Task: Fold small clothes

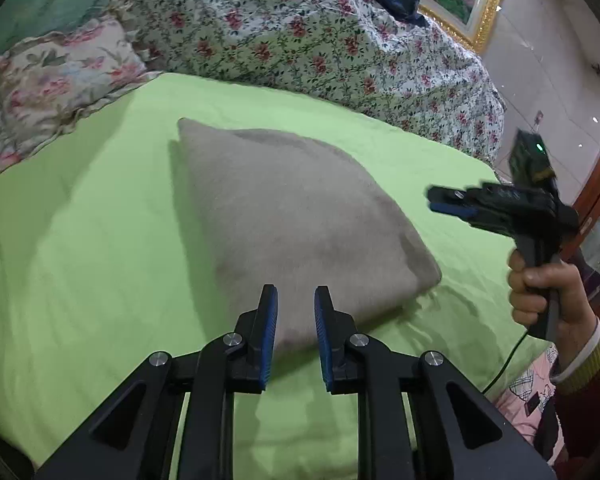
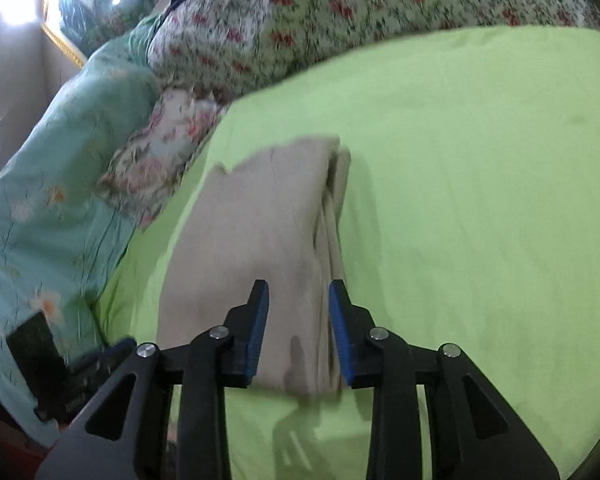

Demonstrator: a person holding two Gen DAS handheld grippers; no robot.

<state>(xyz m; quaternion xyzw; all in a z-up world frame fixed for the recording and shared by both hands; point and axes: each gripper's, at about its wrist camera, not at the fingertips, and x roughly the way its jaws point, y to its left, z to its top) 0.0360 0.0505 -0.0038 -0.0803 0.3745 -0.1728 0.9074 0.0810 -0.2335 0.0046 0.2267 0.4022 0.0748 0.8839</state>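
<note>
A beige garment lies folded into a thick rectangle on the green sheet. My left gripper is open and empty, just above the garment's near corner. My right gripper shows in the left wrist view at the right, held by a hand above the sheet, clear of the garment. In the right wrist view the right gripper is open and empty over the garment, whose stacked folded edges face right.
A floral quilt is piled along the far side of the bed. A floral pillow and a teal quilt lie beside the garment. A gold-framed picture hangs behind. The bed edge is at the right.
</note>
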